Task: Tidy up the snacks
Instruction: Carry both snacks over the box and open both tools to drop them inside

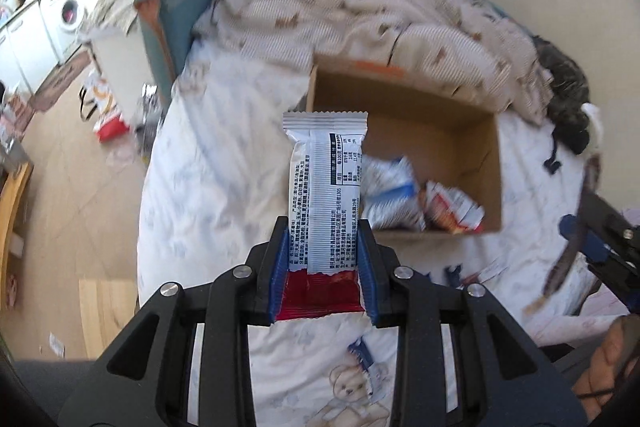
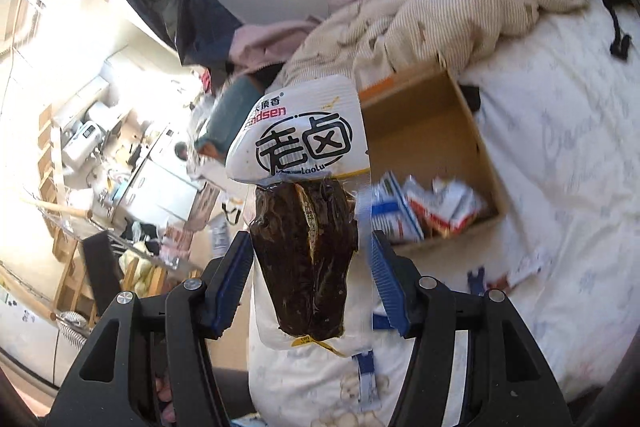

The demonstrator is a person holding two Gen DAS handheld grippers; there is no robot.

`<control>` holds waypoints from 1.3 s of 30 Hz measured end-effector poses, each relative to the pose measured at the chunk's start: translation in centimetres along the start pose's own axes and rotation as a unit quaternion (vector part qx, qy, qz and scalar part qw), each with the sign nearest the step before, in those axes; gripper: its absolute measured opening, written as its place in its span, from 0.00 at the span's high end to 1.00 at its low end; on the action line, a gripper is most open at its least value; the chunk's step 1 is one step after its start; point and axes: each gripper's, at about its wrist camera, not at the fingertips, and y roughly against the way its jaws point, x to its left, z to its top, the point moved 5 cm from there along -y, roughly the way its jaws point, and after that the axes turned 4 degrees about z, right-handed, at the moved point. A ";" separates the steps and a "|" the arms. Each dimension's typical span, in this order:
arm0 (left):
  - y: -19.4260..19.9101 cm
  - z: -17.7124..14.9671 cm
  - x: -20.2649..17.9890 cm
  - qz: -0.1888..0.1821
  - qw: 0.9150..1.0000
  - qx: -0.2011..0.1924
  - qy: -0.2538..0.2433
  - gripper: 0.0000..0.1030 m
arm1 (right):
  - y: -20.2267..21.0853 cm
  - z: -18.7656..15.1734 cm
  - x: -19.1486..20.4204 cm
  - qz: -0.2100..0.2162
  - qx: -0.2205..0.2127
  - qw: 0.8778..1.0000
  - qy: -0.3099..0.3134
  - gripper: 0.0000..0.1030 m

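White-and-red snack bar (image 1: 325, 195) — upright, lengthwise.

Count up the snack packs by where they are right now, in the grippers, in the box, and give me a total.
Held in grippers: 2, the white and red bar pack in the left gripper and the braised meat pack in the right gripper.
In the cardboard box: at least 2, a blue and white pack and a red and white pack; blur hides any more.
Total: at least 4.
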 end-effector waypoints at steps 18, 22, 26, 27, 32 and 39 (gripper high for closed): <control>-5.9 4.9 -2.4 -0.007 0.999 0.015 -0.030 0.73 | -5.2 5.9 -6.9 -0.076 -0.007 0.996 -0.035 0.63; -8.4 4.6 -2.8 -0.012 0.999 0.030 -0.032 0.73 | -6.1 5.4 -7.7 -0.080 0.014 0.996 -0.038 0.63; -10.5 4.6 -3.2 -0.016 0.998 0.052 -0.024 0.73 | -6.5 4.6 -7.7 -0.081 0.032 0.995 -0.039 0.61; -11.0 4.7 -3.4 -0.016 0.998 0.054 -0.026 0.73 | -6.5 4.4 -7.8 -0.081 0.035 0.995 -0.042 0.61; -12.5 5.4 -4.3 -0.018 0.998 0.048 -0.033 0.73 | -7.4 3.7 -8.0 -0.099 0.062 0.992 -0.040 0.50; -13.0 5.3 -4.5 -0.024 0.998 0.045 -0.033 0.69 | -8.7 2.7 -8.6 -0.118 0.094 0.988 -0.029 0.36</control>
